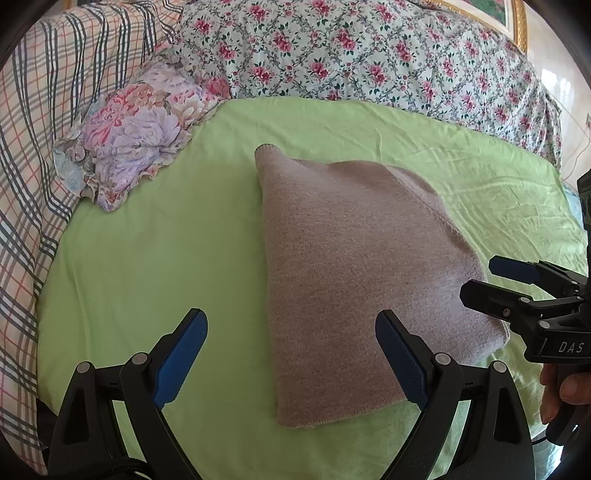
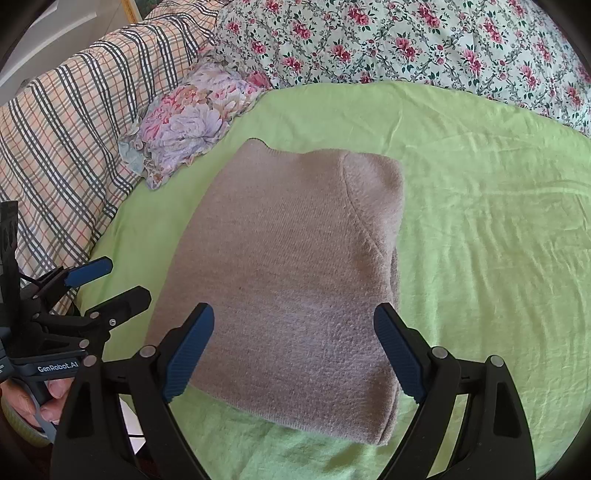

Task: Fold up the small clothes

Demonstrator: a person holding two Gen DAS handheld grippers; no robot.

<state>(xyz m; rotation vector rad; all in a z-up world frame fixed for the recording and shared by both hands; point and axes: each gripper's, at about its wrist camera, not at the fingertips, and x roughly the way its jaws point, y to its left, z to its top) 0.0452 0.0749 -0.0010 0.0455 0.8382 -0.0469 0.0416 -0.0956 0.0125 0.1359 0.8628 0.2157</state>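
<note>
A folded beige knitted garment (image 2: 288, 280) lies flat on a light green sheet (image 2: 480, 221) covering a bed. The left gripper (image 1: 291, 354) hovers over the garment's near left edge, its blue-padded fingers (image 1: 181, 354) spread wide and holding nothing. The right gripper (image 2: 293, 349) hangs above the garment's near edge, fingers equally wide and empty. Beyond the garment sit a small floral cushion (image 1: 136, 129), a checked blanket (image 1: 33, 147) and a rose-patterned quilt (image 1: 369, 55). What may be a gilt picture frame (image 1: 513, 22) shows at the far corner.
</note>
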